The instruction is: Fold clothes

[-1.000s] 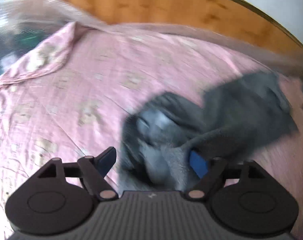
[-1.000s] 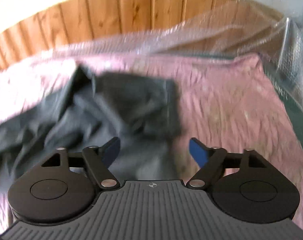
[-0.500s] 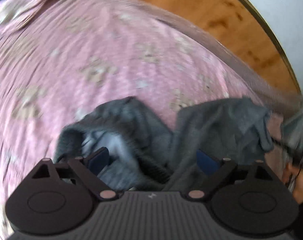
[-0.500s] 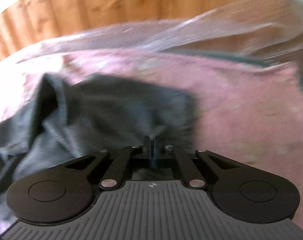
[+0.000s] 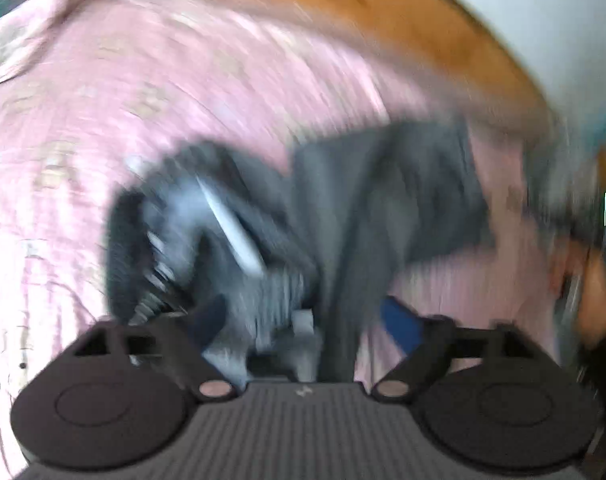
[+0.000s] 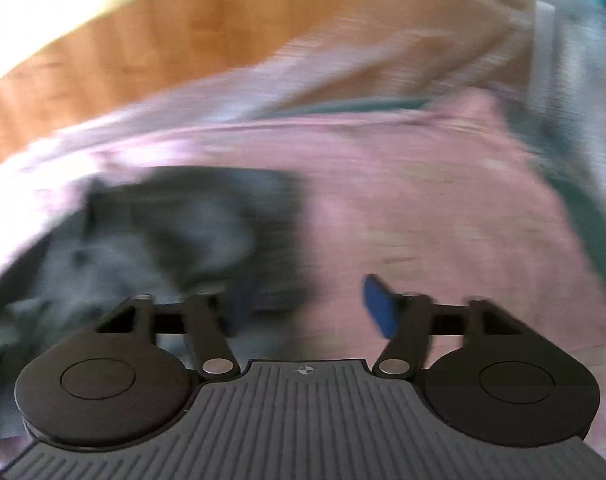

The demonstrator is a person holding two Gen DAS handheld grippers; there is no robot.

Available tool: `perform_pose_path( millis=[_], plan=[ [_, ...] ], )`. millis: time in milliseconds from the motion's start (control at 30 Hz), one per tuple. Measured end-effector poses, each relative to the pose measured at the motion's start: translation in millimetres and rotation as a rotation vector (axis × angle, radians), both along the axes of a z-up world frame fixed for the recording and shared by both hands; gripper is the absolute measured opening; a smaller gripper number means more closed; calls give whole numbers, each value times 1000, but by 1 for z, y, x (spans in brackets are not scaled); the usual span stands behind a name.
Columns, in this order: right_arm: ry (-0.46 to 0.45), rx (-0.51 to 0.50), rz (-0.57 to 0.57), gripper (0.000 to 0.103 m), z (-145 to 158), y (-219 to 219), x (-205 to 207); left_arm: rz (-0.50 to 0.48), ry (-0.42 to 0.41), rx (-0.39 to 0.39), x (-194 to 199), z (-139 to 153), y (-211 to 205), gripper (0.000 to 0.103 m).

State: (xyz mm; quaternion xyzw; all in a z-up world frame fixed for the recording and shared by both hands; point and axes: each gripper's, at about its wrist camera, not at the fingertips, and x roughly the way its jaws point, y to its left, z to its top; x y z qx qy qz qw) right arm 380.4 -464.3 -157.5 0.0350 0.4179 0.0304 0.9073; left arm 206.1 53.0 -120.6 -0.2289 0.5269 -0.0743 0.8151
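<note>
— On the bed, what's where rn?
— Grey garment (image 5: pixel 387 200) lies crumpled on the pink sheet (image 5: pixel 115 92), wooden headboard (image 6: pixel 151 44) behind. Both views badly blurred, so detail is thin.
— Left gripper (image 5: pixel 305 322)?
— Jaws spread wide. Left wrist view: ribbed grey cloth and a pale inner bit sit between the blue pads (image 5: pixel 399 320), but nothing's pinched. Same spread as 0.5 s ago and 1 s ago. Garment looks nearer the cam now, bunched up close to the jaws, w/ a long dark strip running down toward the gripper body.
— Right gripper (image 6: pixel 307 306)?
— Jaws released, blue pads (image 6: pixel 379 304) well apart. That's the change: 0.5 s ago they were clamped together on an edge of the grey cloth; 1 s ago they were apart, like now. Right wrist view: garment sits left of centre, its near edge by the left pad; right pad is over bare pink sheet. Can't tell if the left pad touches fabric, too smeared.
— Anything else?
— Clear plastic (image 6: pixel 431 60) draped along the far side of the bed, in front of the headboard. Right edge of left wrist view: part of a person's hand (image 5: pixel 595 300), blurred. Teal fabric (image 6: pixel 595 216) shows past the sheet's right edge.
</note>
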Motion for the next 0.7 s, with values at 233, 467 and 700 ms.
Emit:
perform_pose_path(
  millis=[233, 467, 700],
  plan=[
    [58, 166, 256, 83, -22, 134, -8, -77, 174, 157, 90, -72, -37, 80],
    [81, 86, 308, 69, -13, 153, -54, 171, 70, 120, 80, -51, 70, 8],
    [171, 47, -30, 74, 2, 98, -112, 435, -21, -44, 54, -41, 216, 68]
  ],
)
